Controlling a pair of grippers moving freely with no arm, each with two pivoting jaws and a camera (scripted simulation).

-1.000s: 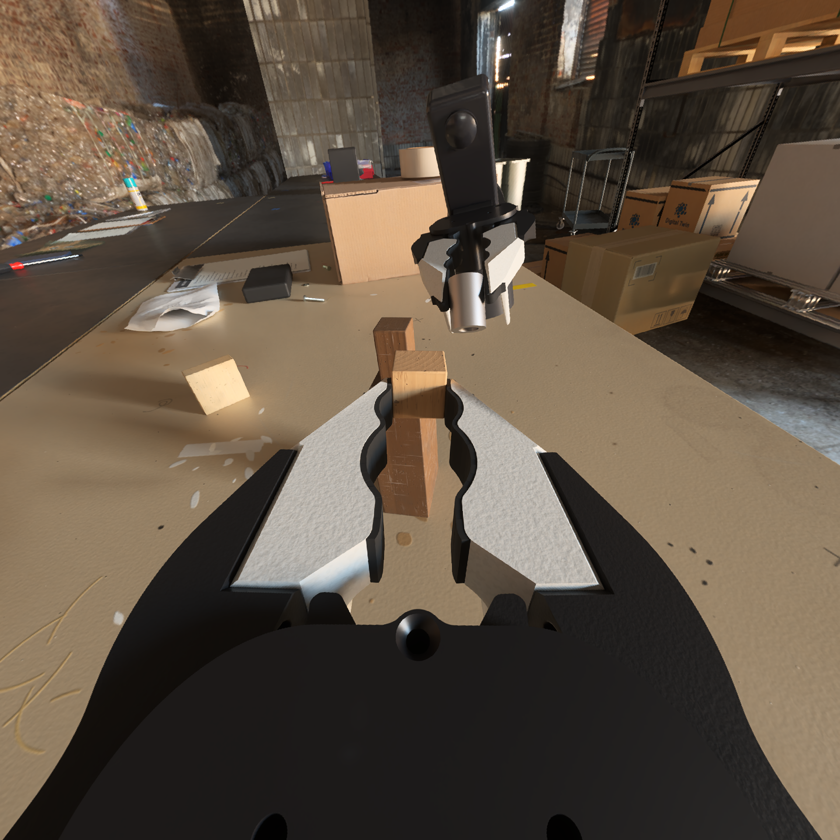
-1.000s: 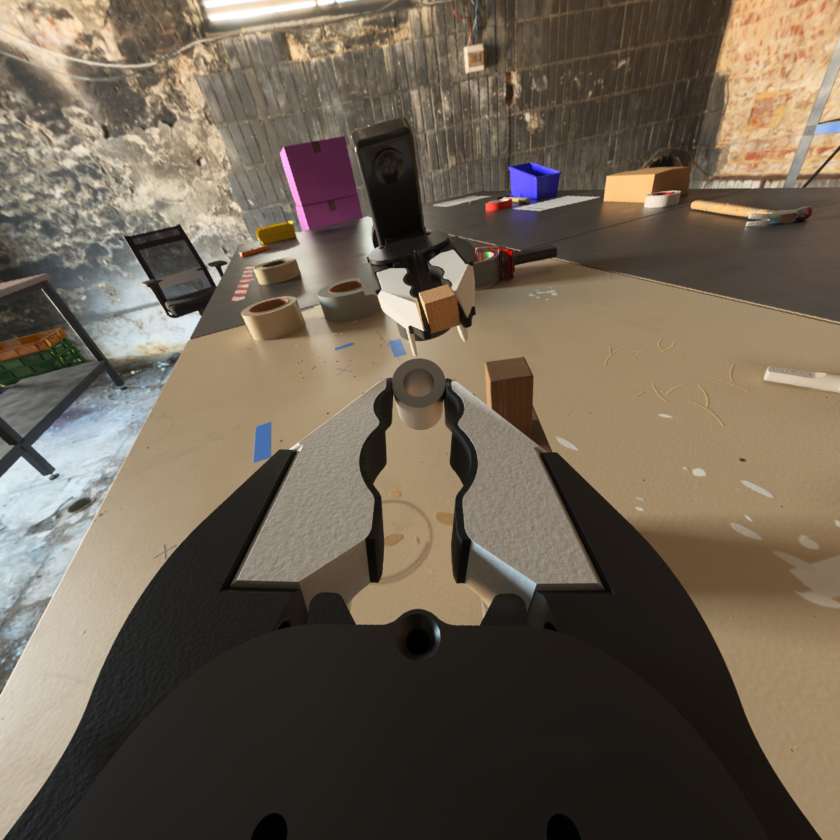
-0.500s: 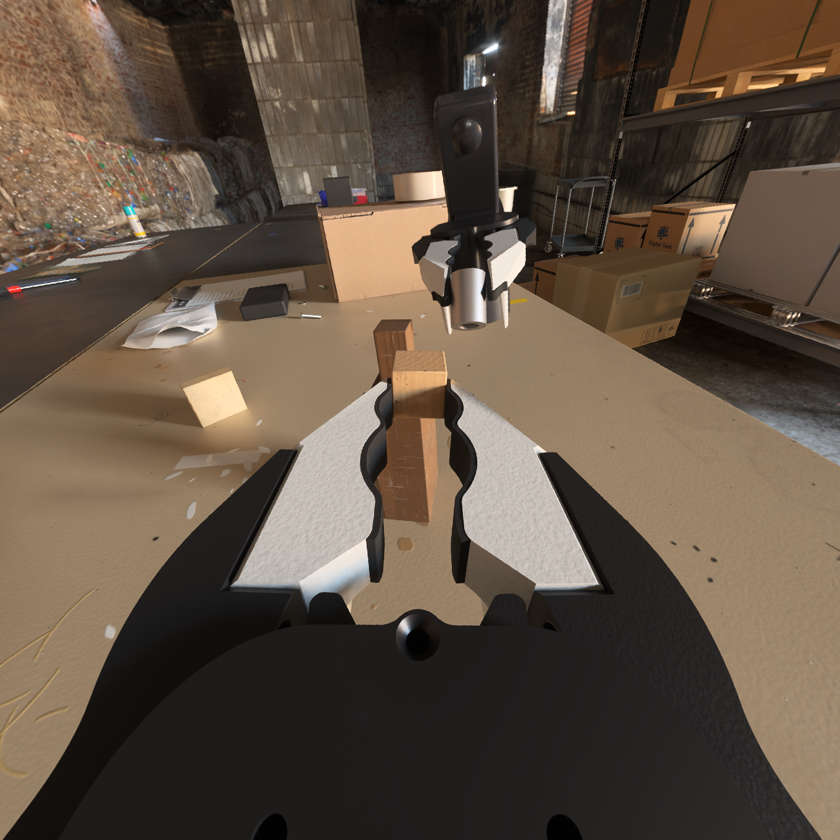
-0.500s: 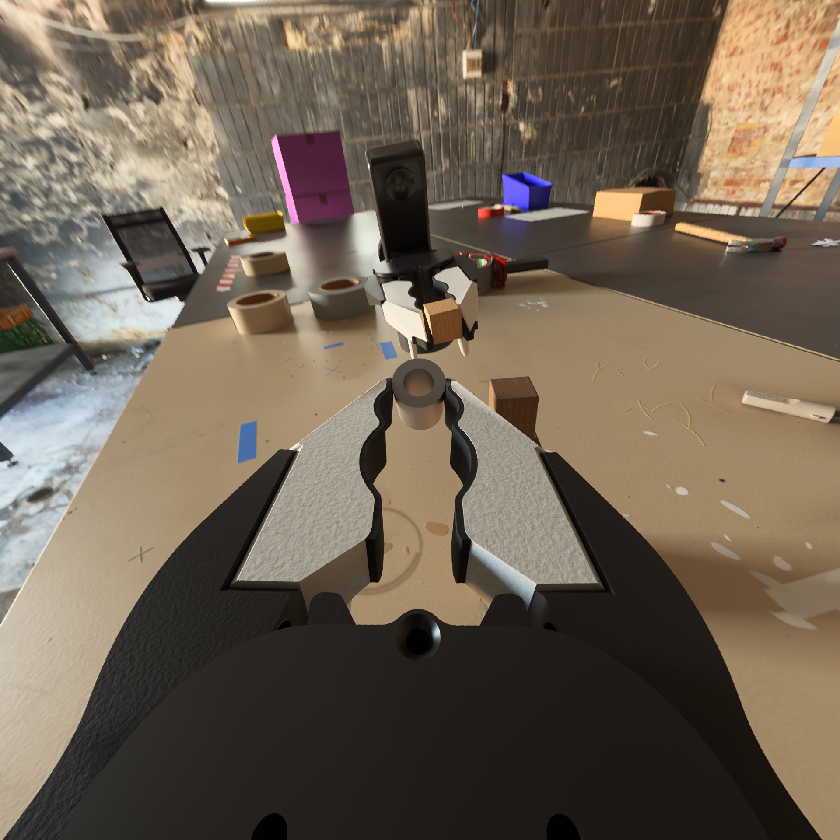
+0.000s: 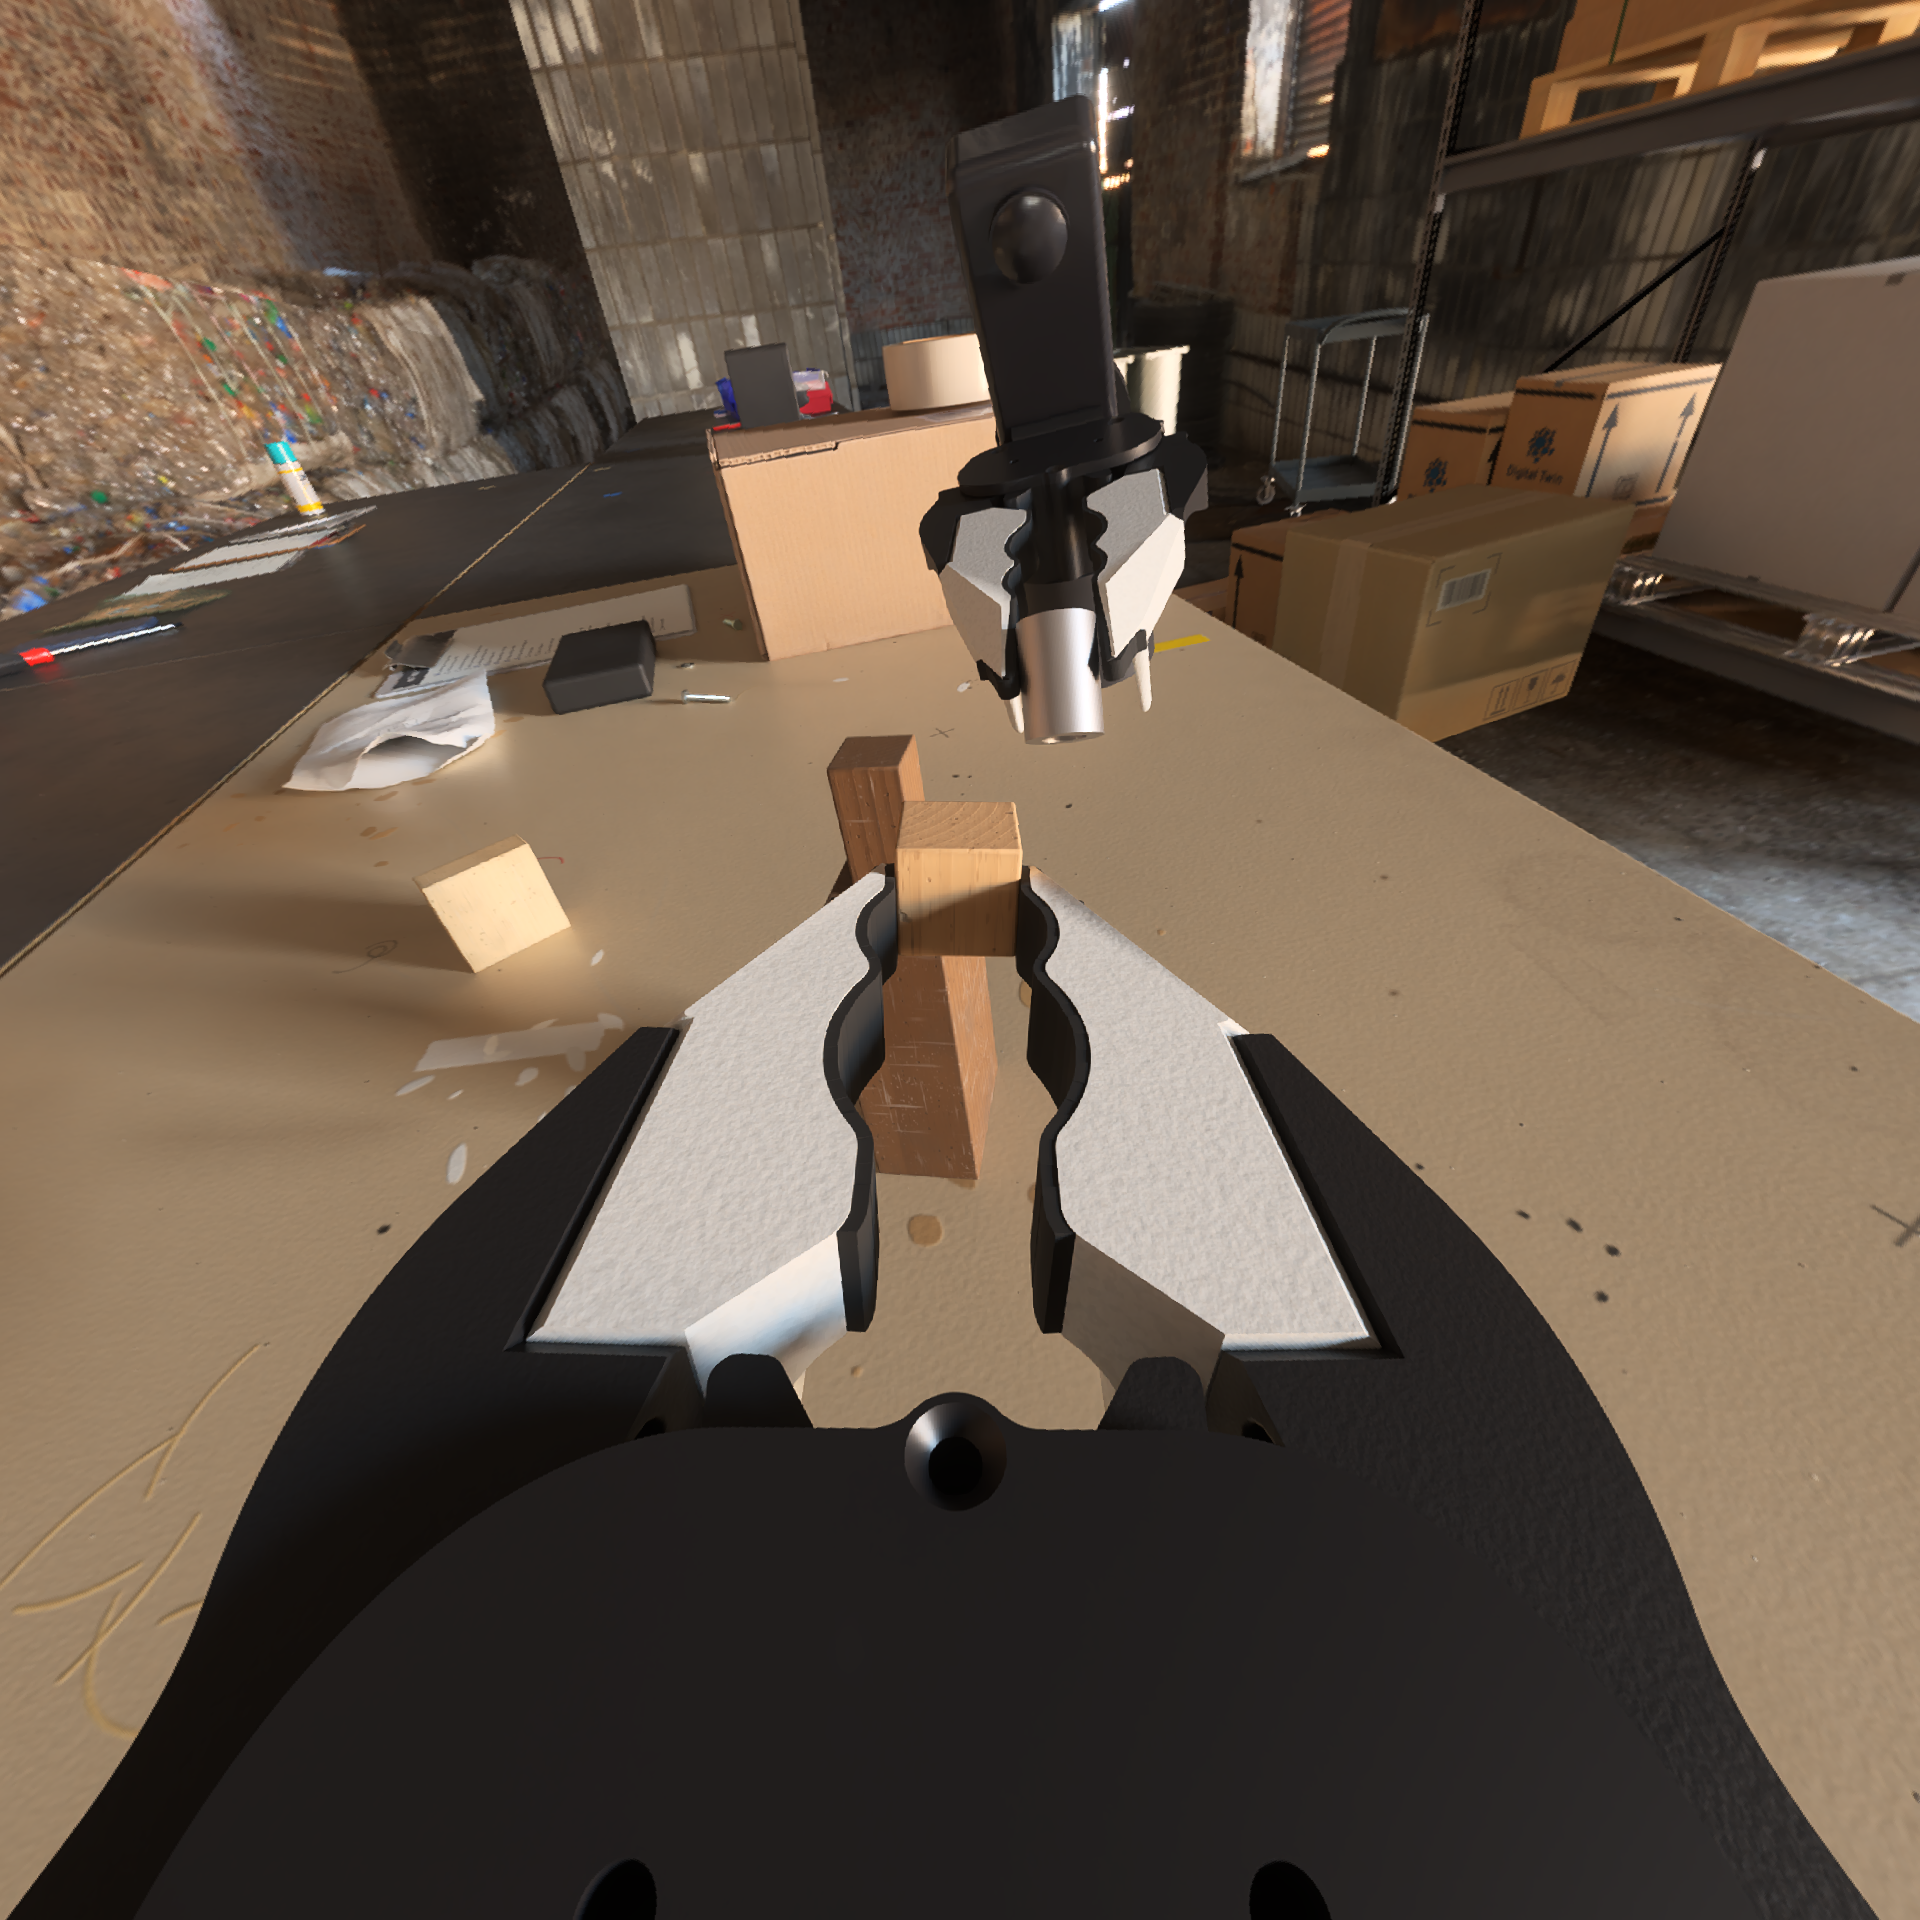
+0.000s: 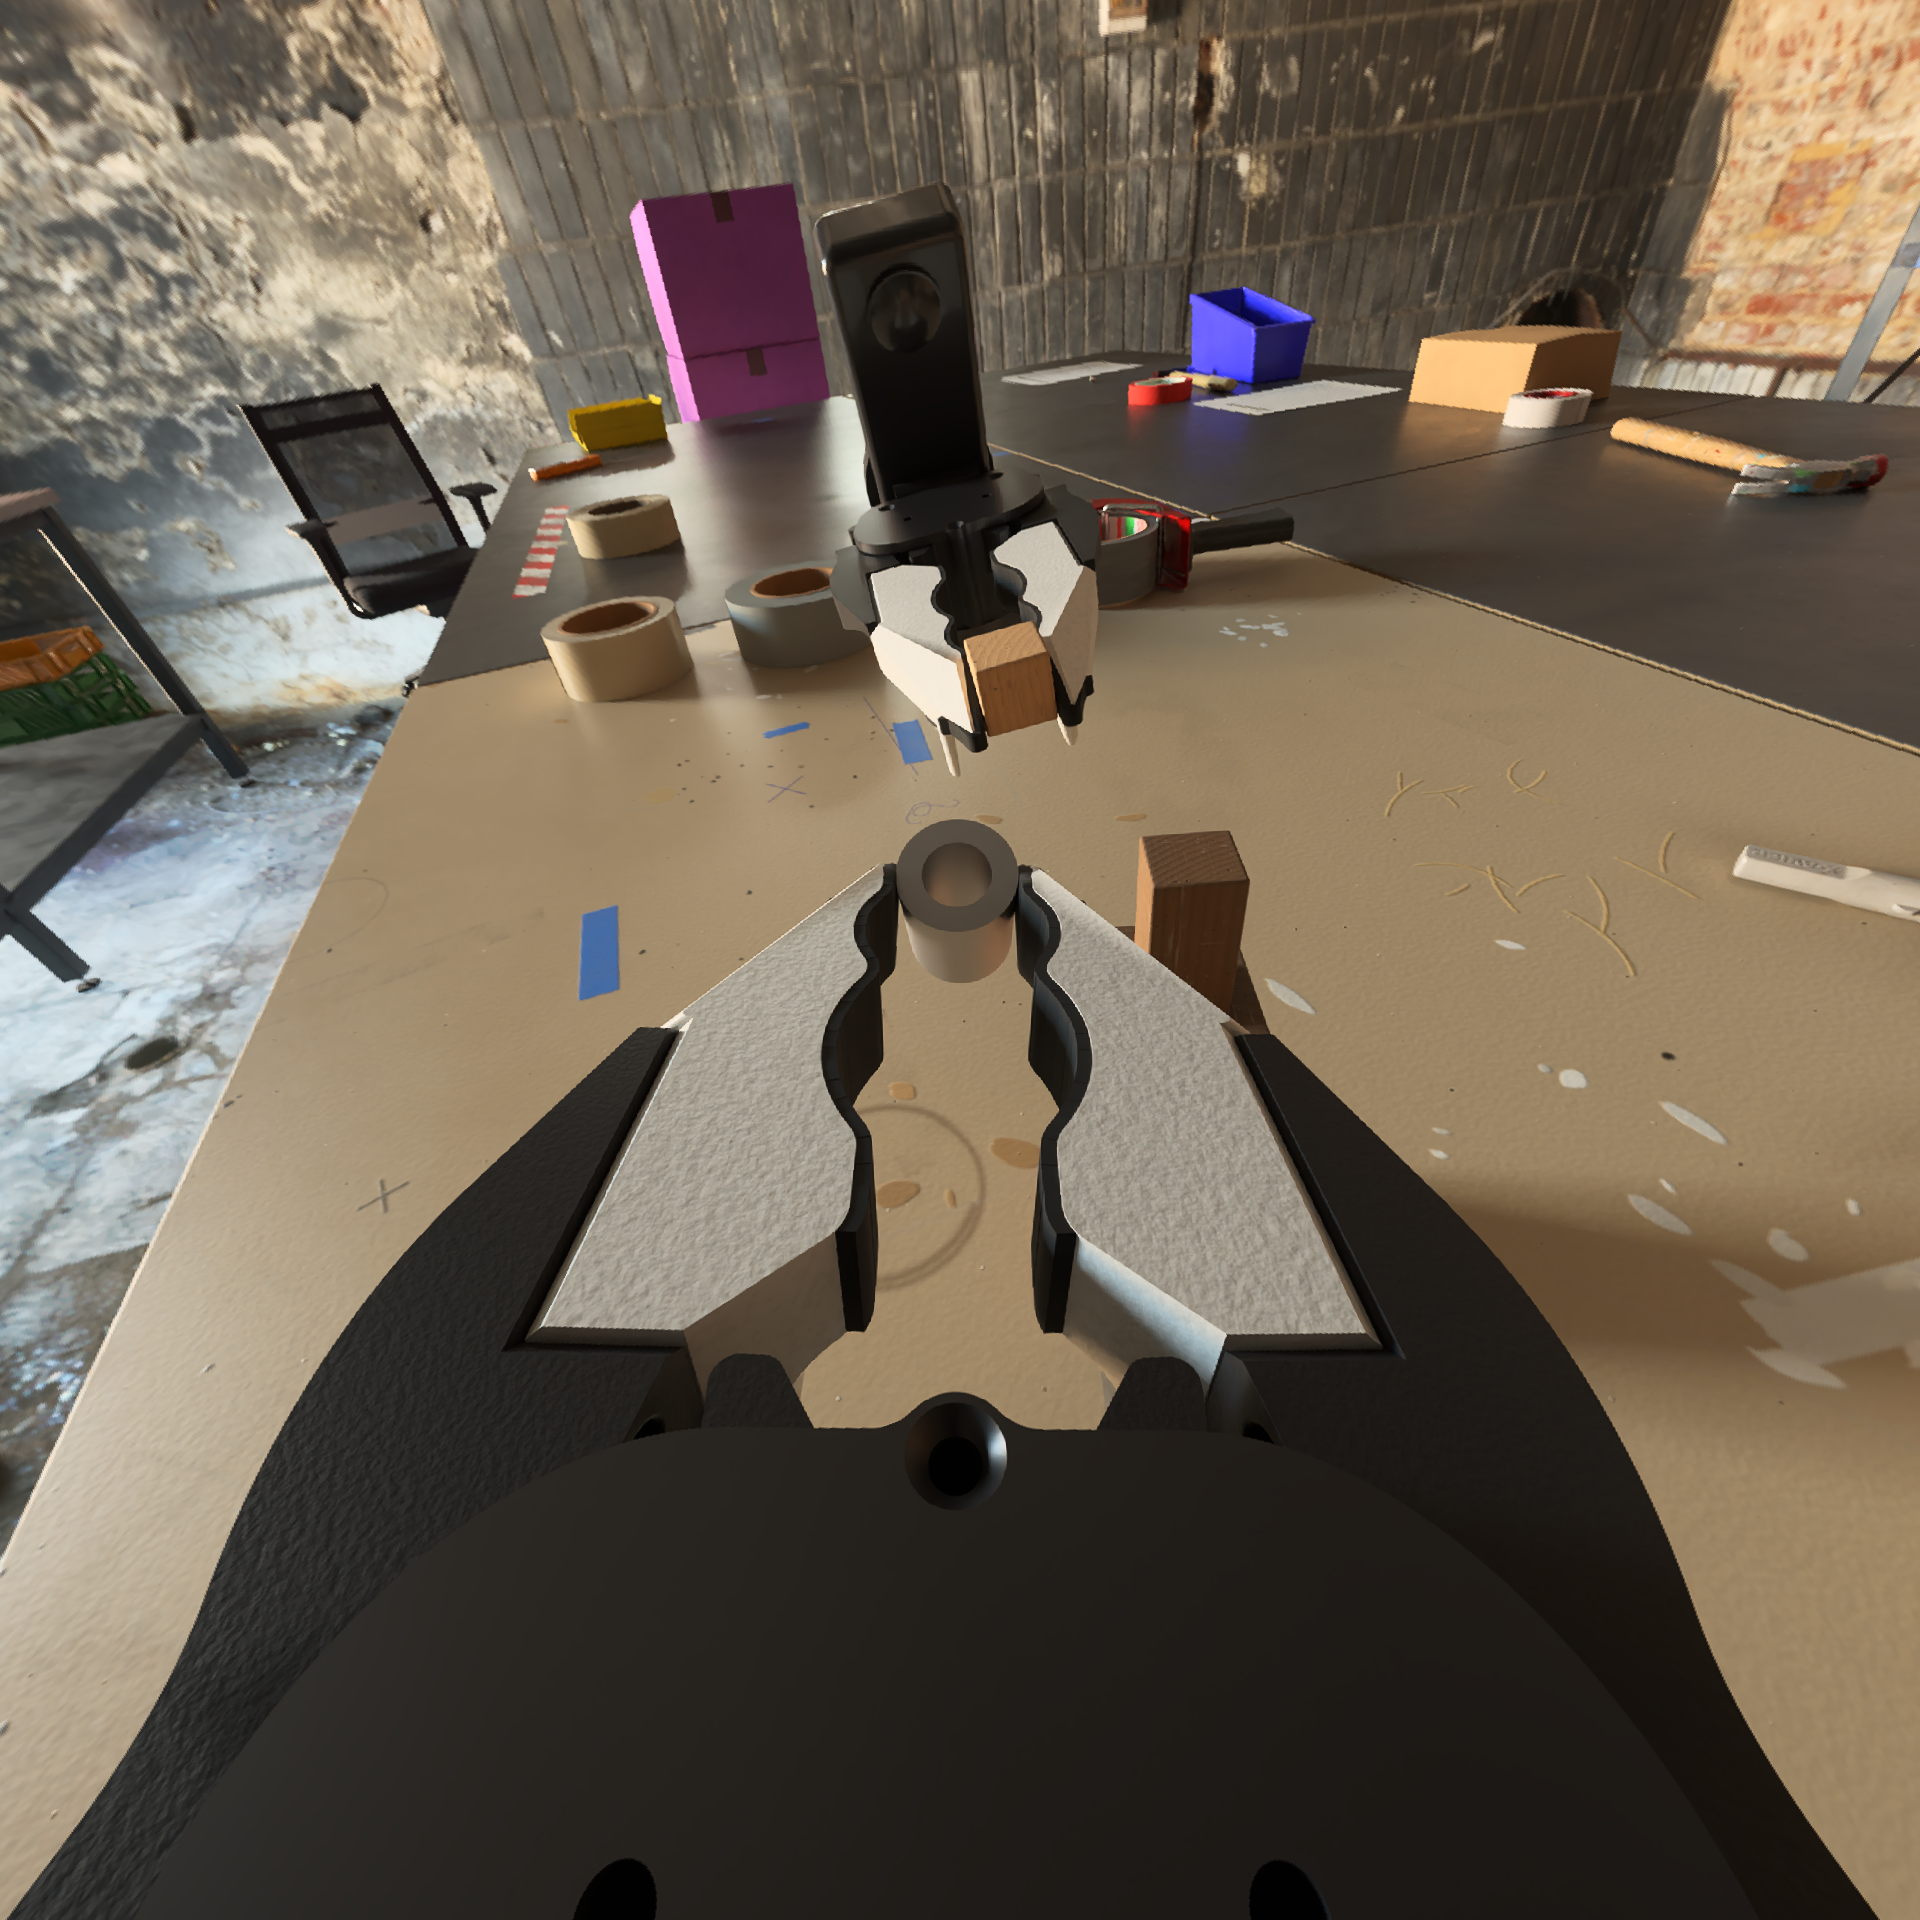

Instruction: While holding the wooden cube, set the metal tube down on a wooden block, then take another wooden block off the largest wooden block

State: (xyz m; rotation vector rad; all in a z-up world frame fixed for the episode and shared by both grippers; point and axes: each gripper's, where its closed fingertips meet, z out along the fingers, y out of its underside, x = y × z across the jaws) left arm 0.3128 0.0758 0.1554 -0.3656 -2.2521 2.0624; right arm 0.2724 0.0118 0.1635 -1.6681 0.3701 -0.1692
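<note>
My left gripper (image 5: 956, 883) is shut on a light wooden cube (image 5: 956, 914) and holds it above a long wooden block (image 5: 930, 1081) that lies flat on the table. A darker upright block (image 5: 873, 810) appears to stand on the long block's far end. My right gripper (image 6: 956, 883) is shut on a grey metal tube (image 6: 956, 914), held above the table to the left of the dark block (image 6: 1190, 904). Each gripper shows in the other's view: the right one with the tube (image 5: 1060, 675), the left one with the cube (image 6: 1008, 681). A pale wooden block (image 5: 494, 904) lies apart at the left.
A cardboard box (image 5: 842, 540), a black case (image 5: 597, 665) and crumpled paper (image 5: 400, 732) lie at the far side in the left wrist view. Tape rolls (image 6: 613, 649) sit far left in the right wrist view. A white tool (image 6: 1829, 878) lies at its right. The table edge (image 6: 260, 1039) runs along its left.
Both views have shifted only slightly. The right gripper with the tube still hovers beyond the upright block, and the left still holds the cube over the long block.
</note>
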